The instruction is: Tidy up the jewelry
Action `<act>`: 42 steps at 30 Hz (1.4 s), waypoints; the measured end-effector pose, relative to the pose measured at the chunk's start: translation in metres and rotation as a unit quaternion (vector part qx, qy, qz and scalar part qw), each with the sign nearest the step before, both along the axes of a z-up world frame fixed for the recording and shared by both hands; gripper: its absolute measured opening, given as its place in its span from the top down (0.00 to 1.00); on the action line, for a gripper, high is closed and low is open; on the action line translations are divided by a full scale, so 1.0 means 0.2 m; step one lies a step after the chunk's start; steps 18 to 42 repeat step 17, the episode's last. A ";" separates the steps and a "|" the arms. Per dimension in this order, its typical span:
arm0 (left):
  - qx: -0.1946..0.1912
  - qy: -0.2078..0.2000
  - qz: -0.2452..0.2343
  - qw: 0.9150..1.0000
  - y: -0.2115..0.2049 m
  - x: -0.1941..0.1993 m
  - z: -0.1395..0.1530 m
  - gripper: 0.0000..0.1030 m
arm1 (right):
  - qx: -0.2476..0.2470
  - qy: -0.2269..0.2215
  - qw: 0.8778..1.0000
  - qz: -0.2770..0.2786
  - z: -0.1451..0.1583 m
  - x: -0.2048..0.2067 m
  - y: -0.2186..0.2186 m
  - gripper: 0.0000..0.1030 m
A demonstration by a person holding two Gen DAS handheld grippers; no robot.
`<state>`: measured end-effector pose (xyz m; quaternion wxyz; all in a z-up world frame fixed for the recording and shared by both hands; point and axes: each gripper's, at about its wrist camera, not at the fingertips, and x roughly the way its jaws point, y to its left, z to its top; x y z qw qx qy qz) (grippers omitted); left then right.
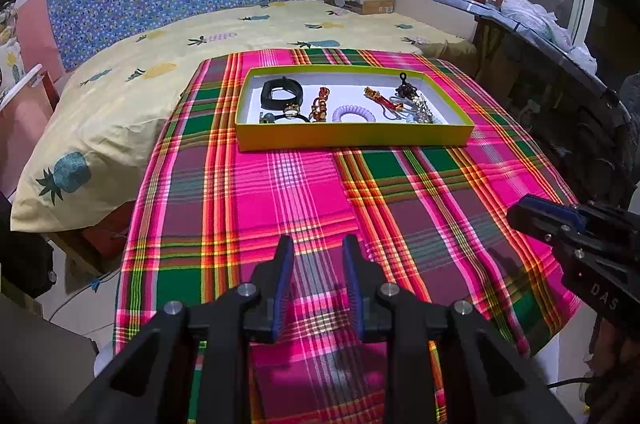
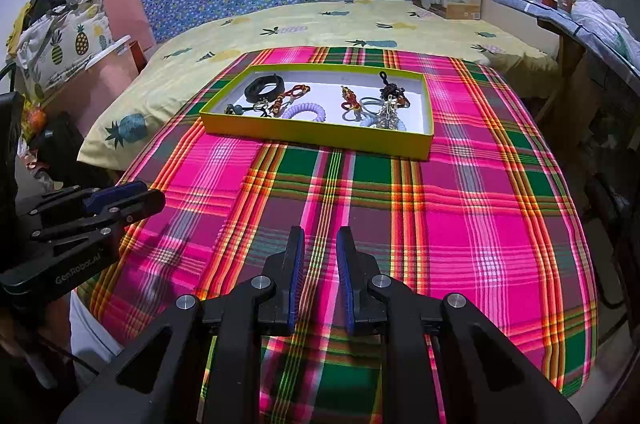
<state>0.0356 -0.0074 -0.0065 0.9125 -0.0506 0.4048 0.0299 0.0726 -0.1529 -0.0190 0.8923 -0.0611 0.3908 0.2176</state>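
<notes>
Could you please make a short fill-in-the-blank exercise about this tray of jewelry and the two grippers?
1. The jewelry lies in a shallow tray whose outer wall is ____.
2. The lilac spiral hair tie lies ____ the tray.
3. The tray rests on a ____ cloth.
4. The left gripper and the right gripper hold ____.

Missing words: yellow; inside; plaid; nothing

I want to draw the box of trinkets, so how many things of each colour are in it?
Black: 2, band and bead string
Red-gold: 2, and
Purple: 1, coil tie
Tangled piles I can't split: 2, and
Total: at least 7 in the tray
</notes>
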 end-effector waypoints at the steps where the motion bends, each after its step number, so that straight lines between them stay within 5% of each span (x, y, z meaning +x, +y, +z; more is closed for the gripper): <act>1: -0.001 0.000 0.000 1.000 0.00 0.00 0.00 0.75 | 0.000 0.000 1.000 0.000 0.00 0.00 0.00 0.84; 42: -0.009 -0.001 0.001 1.000 -0.01 0.01 0.01 0.75 | -0.001 0.001 1.000 0.001 -0.01 -0.01 0.01 0.84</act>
